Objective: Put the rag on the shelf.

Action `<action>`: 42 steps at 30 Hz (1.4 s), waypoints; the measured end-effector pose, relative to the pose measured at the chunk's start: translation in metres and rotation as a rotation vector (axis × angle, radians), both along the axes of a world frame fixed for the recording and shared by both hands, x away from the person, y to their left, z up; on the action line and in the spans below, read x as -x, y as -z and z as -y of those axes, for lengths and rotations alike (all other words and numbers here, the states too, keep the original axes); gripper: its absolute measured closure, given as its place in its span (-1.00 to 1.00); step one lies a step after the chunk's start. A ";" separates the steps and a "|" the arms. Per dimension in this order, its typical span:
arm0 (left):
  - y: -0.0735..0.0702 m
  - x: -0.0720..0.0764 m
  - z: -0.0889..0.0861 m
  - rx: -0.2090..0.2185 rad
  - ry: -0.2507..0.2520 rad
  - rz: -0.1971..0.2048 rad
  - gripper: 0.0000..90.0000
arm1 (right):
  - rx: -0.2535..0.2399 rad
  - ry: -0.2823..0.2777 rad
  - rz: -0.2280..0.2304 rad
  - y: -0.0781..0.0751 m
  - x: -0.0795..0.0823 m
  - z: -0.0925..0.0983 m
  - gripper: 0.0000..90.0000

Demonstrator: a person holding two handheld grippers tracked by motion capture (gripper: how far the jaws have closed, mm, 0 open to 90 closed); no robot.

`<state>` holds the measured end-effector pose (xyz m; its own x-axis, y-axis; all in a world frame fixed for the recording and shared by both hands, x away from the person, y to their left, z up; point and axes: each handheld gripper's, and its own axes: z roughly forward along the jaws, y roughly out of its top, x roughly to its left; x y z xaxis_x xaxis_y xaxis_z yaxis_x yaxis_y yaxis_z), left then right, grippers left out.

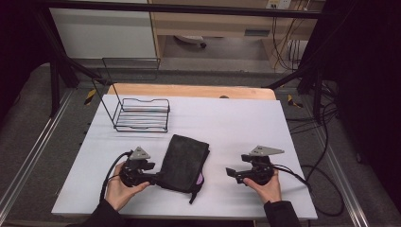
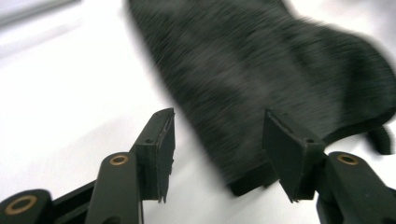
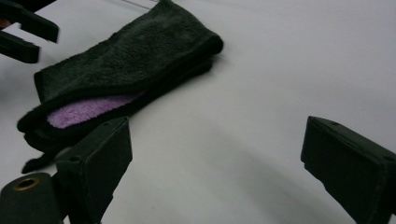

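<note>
Folded dark cloth [image 1: 183, 162] at lower centre, fleecy and matt with a soft purple lining, thin black metal wire rack [image 1: 142, 115] at upper left, smooth matt white bench [image 1: 236, 123] with pale wooden far edge, matt black plastic hand-held gripper [image 2: 217, 144] pads.

The folded dark towel [image 2: 280, 79] is motion-blurred, its far end cut off.

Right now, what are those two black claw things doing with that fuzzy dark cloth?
A person holds a gripper in each hand over a white table. The left gripper sits at the near corner of a folded dark towel, jaws apart and not pinching it. The right gripper waits off to the side, open, with bare table between its jaws. The towel lies flat with a purple lining peeking out. A wire rack stands behind.
</note>
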<state>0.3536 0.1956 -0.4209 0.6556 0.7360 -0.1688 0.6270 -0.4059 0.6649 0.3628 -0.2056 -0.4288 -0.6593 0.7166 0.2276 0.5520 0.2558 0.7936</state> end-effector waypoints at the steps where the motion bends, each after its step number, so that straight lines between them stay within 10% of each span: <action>1: 0.009 -0.002 -0.002 0.006 -0.005 -0.036 -0.01 | 0.003 0.000 -0.002 0.000 0.000 -0.006 -0.76; 16: 0.020 0.005 0.018 0.033 0.020 -0.082 0.37 | -0.003 -0.006 -0.021 -0.003 0.000 -0.054 -0.66; 23: 0.015 0.011 0.027 -0.040 0.036 -0.060 0.88 | 0.010 0.017 -0.026 -0.002 -0.005 -0.055 -0.64; 33: 0.011 0.037 0.006 -0.010 0.045 -0.099 0.89 | -0.016 0.032 -0.015 0.001 -0.020 -0.062 -0.43; 42: 0.008 0.036 -0.003 0.013 0.022 -0.027 0.44 | 0.062 0.043 -0.023 0.020 -0.062 -0.112 -0.13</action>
<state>0.3175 0.1983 -0.4291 0.6666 0.7190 -0.1965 0.6359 -0.4111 0.6531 0.4246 -0.0939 -0.4492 -0.6228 0.7572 0.1967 0.5815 0.2799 0.7639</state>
